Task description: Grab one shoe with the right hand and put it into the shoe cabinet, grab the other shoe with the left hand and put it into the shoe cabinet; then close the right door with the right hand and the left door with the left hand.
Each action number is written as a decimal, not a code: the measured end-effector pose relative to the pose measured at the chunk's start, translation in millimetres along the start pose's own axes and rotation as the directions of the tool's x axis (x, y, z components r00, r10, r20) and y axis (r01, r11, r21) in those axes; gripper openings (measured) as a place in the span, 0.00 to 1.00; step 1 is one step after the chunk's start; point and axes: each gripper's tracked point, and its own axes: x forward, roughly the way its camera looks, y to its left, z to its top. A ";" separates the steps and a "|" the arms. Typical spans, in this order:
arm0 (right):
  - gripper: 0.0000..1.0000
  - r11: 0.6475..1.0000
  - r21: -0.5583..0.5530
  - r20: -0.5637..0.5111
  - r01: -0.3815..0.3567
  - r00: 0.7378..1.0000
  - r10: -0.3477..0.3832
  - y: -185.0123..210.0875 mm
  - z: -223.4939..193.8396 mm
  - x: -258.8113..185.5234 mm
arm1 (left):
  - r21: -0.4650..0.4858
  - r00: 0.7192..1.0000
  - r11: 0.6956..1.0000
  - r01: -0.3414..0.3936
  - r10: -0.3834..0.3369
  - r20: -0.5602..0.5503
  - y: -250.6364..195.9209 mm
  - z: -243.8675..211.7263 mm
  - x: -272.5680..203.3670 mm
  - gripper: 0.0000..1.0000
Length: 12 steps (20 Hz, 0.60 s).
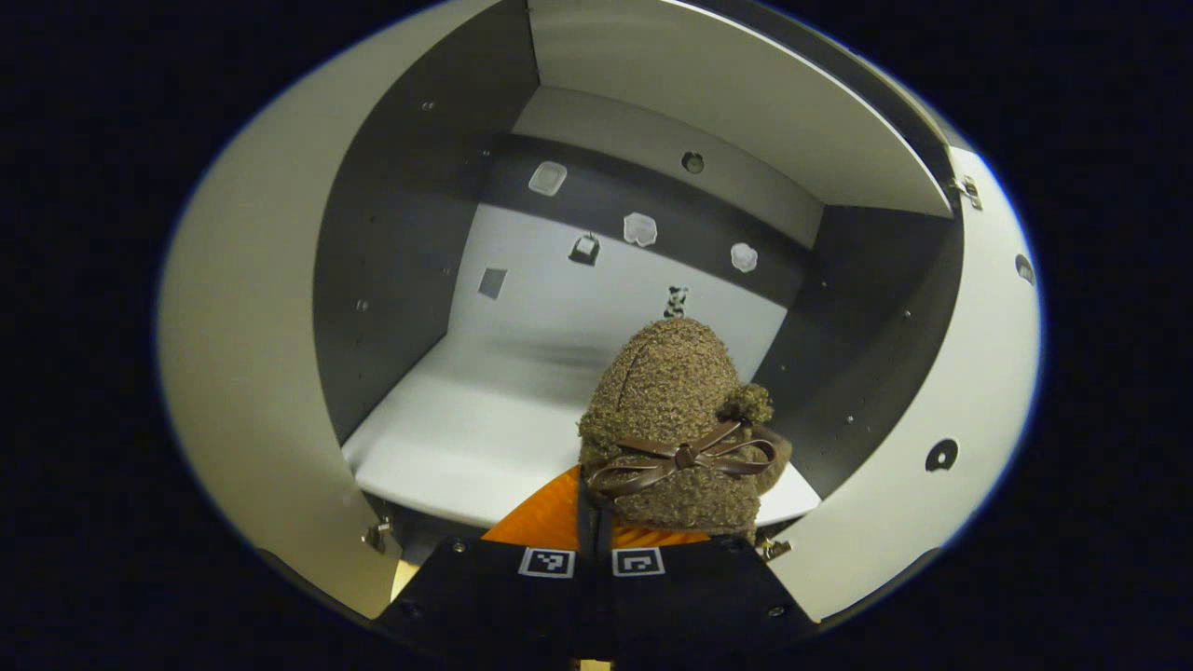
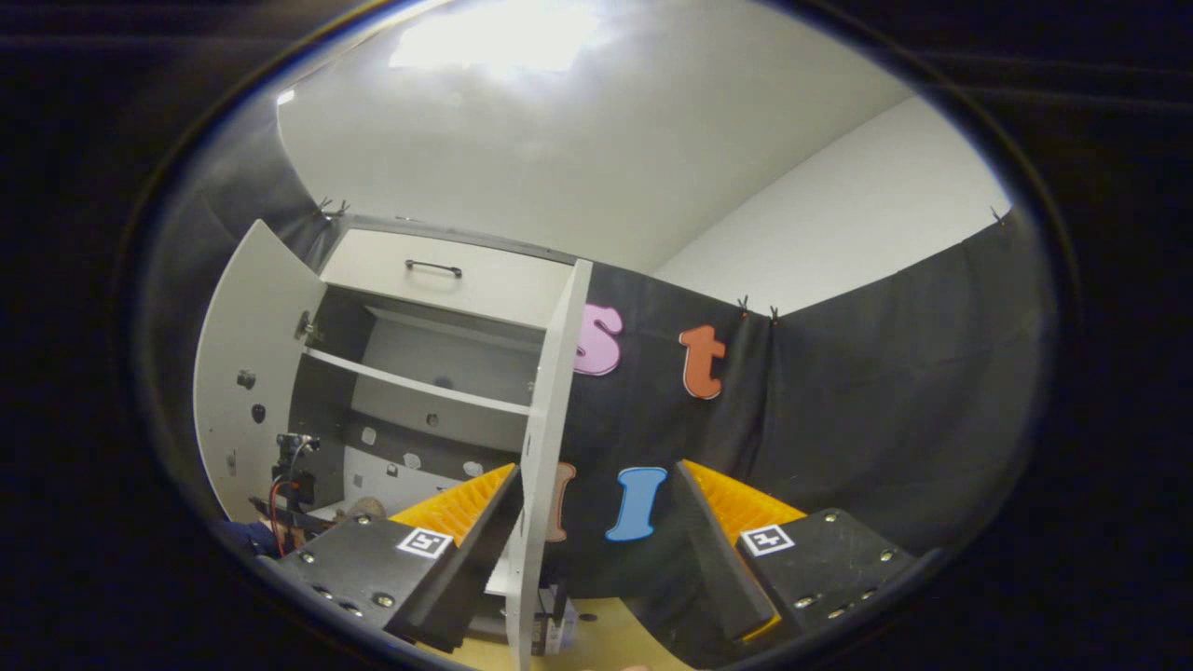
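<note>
While your left gripper (image 1: 594, 550) is closed tight on the heel end of a brown fuzzy shoe (image 1: 673, 424), its view looks straight into the shoe cabinet (image 1: 410, 242): the shoe's toe points inward over the front edge of the pale lower shelf (image 1: 466, 438), and a dark leather bow (image 1: 685, 457) lies across its top near the fingers. Whether the sole touches the shelf cannot be told. Both doors stand swung outward, the left door (image 1: 238, 373) and the right door (image 1: 941, 410) framing the opening. Your right gripper (image 2: 596, 540), seen in its own view, is spread wide with nothing between its fingers, and it hangs well back from the cabinet (image 2: 438, 280), its jaws straddling the edge of the open right door (image 2: 550, 419). That farther view adds what the near one lacks: a drawer front with a dark handle (image 2: 433, 268) above the compartment, an upper shelf (image 2: 419, 384), the left door (image 2: 247, 373) swung open, and the other gripper (image 2: 291, 485) down at the cabinet's lower opening.
</note>
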 end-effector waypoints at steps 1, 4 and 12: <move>0.96 1.000 0.000 -0.005 0.011 1.000 -0.011 -4.0 -1.7 1.0 | 0.007 1.000 1.000 -0.008 0.008 0.010 3.8 9.9 5.4 0.01; 0.96 0.999 -0.002 -0.025 0.044 0.999 -0.044 -16.5 -10.2 2.2 | 0.027 0.999 0.999 -0.043 0.043 0.022 15.0 30.4 36.9 0.00; 0.96 0.993 -0.025 -0.077 0.115 0.990 -0.117 -38.2 -30.2 8.2 | 0.137 0.992 0.983 -0.120 0.122 -0.006 35.0 36.8 94.7 0.01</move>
